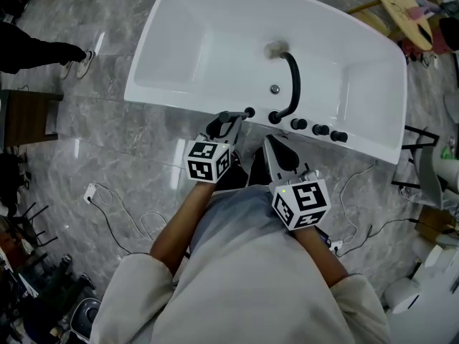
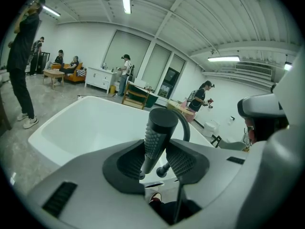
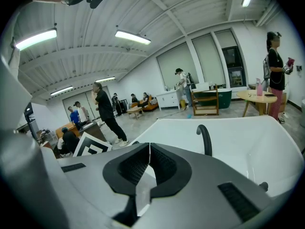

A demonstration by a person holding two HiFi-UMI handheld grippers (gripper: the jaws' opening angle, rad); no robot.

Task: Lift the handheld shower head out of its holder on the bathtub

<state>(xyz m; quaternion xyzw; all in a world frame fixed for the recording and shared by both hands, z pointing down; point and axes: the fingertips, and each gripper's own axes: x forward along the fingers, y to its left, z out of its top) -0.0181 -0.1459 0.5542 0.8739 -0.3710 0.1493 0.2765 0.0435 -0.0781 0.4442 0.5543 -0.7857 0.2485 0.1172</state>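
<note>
Currently the shower head [image 2: 159, 128] is standing on the near rim of the bathtub [image 1: 166, 97], just left of the foot of the black spout [image 1: 292, 84]. It is leaning slightly, with its flat round end up and its dotted grip facing the camera of the left gripper view. Its lower end is sinking out of sight between the jaw pads, so I cannot tell whether it is sitting in the holder.

The left gripper [image 2: 155, 148] is straddling the shower head with its jaws apart. A gap is showing between the grip and the right-hand pad, with a small black knob visible through it. On the other side the grip is lying close to the pad, and contact is not clear.

In the head view the left gripper [image 1: 233, 117] is reaching to the near rim at the shower head [image 1: 249, 112]. The right gripper [image 1: 271, 140] is hanging just short of that rim, near the spout's foot. Its jaws [image 3: 149, 149] are pressing together, tips touching, with nothing between them.

A row of black knobs [image 1: 320, 129] is running along the near rim to the right of the spout. A cable [image 1: 118, 221] is lying on the grey floor at the left.
</note>
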